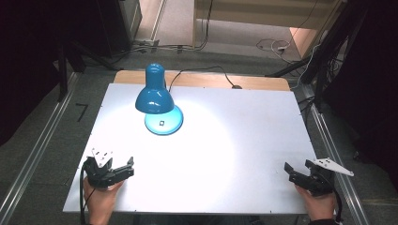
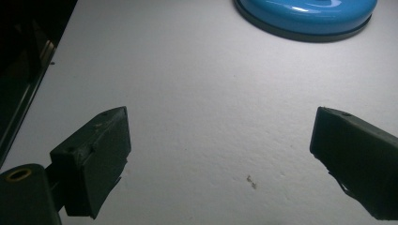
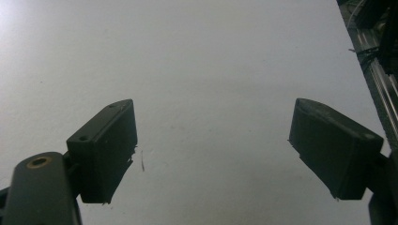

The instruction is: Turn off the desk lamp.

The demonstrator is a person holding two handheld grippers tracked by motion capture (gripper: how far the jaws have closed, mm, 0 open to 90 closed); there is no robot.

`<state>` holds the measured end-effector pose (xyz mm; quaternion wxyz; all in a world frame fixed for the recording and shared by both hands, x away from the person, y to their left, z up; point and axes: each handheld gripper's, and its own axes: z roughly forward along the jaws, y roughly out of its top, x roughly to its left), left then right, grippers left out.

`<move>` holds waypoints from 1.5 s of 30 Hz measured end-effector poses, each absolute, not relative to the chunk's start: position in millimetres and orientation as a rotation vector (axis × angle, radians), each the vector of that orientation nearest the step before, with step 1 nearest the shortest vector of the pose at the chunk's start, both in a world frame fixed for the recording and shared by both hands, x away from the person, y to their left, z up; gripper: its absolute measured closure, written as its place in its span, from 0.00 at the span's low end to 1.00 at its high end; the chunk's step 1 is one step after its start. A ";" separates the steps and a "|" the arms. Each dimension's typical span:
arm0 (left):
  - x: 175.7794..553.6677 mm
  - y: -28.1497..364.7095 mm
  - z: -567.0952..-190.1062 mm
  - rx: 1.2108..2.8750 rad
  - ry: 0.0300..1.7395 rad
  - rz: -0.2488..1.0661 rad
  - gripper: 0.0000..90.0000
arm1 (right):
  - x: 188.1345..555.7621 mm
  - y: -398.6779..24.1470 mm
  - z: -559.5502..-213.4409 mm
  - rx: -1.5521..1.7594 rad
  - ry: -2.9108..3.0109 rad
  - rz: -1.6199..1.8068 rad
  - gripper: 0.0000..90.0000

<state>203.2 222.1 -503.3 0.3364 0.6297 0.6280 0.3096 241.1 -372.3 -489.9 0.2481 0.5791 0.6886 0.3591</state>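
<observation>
A blue desk lamp [image 1: 155, 96] stands lit at the back left of the white table [image 1: 244, 136], its round blue base [image 2: 307, 16] at the top of the left gripper view. My left gripper [image 1: 123, 168] rests near the table's front left corner, jaws wide open over bare tabletop [image 2: 220, 136]. My right gripper [image 1: 296, 171] sits near the front right corner, also open, with nothing between its jaws [image 3: 213, 136]. Each gripper is held by a hand at the table's front edge.
The lamp's black cord [image 1: 202, 71] runs to the back edge. A wooden strip [image 1: 263, 83] borders the far side. Metal rails [image 1: 35, 154] run along both sides of the table on the floor. Cables [image 1: 274, 45] lie on the floor behind.
</observation>
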 end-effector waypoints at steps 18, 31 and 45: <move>201.9 221.4 -497.0 1.584 1.627 0.747 0.07 | 240.7 -371.3 -489.9 1.584 1.857 0.954 0.16; 207.7 216.1 -497.2 1.594 1.619 0.737 0.07 | 241.2 -370.2 -490.5 1.577 1.867 0.951 0.16; 222.1 205.6 -494.4 1.587 1.604 0.737 0.08 | 242.1 -368.6 -490.8 1.572 1.869 0.946 0.16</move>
